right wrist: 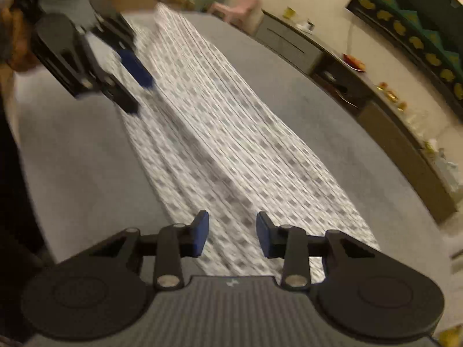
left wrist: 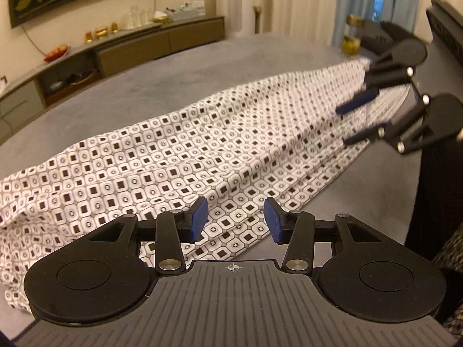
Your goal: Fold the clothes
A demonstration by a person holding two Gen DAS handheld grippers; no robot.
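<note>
1. Lying in a long band across the grey bed (left wrist: 173, 66), the cloth (left wrist: 202, 150) shows layered lengthwise edges along its near side, so I judge it is already folded into a strip; how many layers there are I cannot tell.

2. The left gripper (left wrist: 235, 219) sits over one end of the strip with its jaws set wide apart and nothing between them; patterned fabric shows through the gap. From this view I cannot say whether the pads touch the cloth or hang just above it.

3. The right gripper (right wrist: 232, 234) is at the other end, also gaping, gripping nothing. Its own view is blurred by motion, so I cannot tell how close it is to the fabric.

4. Each gripper shows in the other's view: the right gripper at the far end of the strip in the left view, the left gripper near the far end in the right view. One at each end is how a long piece is handled, since both ends can be lifted level and brought together.

5. This scene fits two stages: the jaws have just let go after laying a lengthwise fold, or they are spread ready to take the ends for a crosswise fold. The pictures do not settle which.

6. The sideboard (left wrist: 130, 43) and jar (left wrist: 351, 36) stand well apart from the cloth and play no part.
</note>
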